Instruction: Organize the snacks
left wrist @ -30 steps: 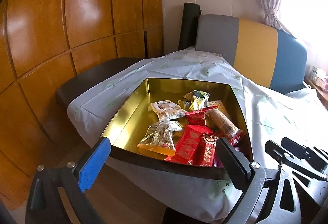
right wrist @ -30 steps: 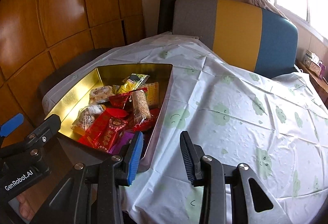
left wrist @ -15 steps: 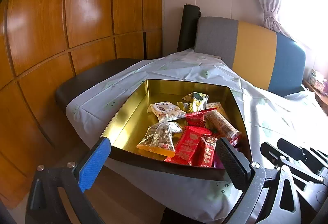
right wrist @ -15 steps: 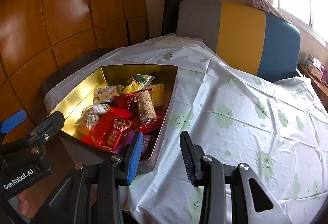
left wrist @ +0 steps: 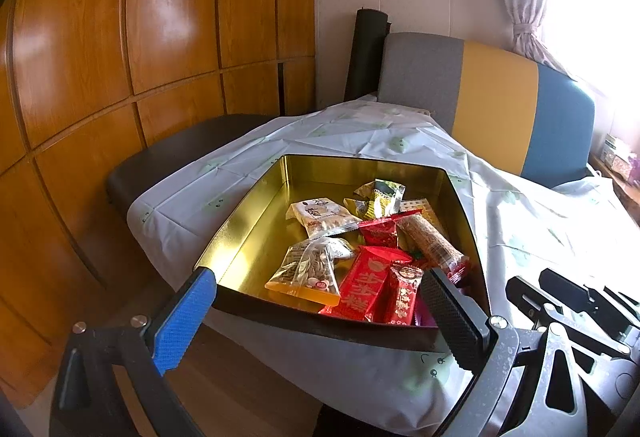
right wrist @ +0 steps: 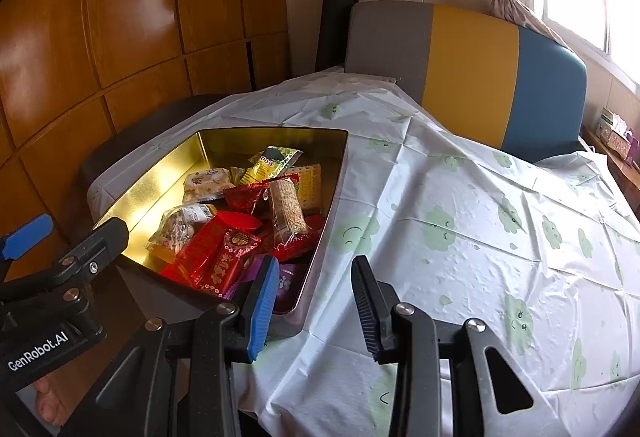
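Gold tin, mixed snacks, tablecloth

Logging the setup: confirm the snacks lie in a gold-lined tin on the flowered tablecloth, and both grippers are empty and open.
One error: the tablecloth bears green smiling clouds, not flowers, as the right wrist view shows. The snacks do lie in the gold-lined tin, and both grippers are empty and open.

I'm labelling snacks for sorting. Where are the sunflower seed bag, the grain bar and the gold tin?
sunflower seed bag [left wrist: 306, 269]: left wrist view, middle of the clear pouch.
grain bar [right wrist: 287, 211]: right wrist view, mid-length of the wrapper.
gold tin [left wrist: 248, 233]: left wrist view, bare inner left wall.
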Available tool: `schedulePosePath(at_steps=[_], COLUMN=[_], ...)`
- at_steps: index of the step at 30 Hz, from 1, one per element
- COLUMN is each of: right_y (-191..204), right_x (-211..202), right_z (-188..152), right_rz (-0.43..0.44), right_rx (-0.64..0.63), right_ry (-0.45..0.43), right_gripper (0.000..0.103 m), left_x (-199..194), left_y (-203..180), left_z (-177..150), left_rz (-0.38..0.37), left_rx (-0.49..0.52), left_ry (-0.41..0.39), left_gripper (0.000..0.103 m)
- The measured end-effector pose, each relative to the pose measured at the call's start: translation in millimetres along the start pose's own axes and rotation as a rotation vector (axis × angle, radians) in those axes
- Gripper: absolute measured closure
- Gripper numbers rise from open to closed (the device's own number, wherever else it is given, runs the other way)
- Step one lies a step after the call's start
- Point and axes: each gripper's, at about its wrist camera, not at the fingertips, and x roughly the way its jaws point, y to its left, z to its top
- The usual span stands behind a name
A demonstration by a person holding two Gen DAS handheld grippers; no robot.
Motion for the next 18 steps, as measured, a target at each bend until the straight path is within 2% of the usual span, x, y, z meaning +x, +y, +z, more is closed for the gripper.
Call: schedulePosePath(at_steps=[18], right_y=[-0.7], right_x=[-0.9], right_z=[0.2], right_rz=[-0.004], right_rx=[0.000], right_ry=[-0.003], right_gripper=[0.065], left_x=[-1.5], left_y=[-1.0], left_z=[1.2], left_rz=[-0.014], left_rx=[0.004], left_ry=[-0.002], left_gripper=[0.000])
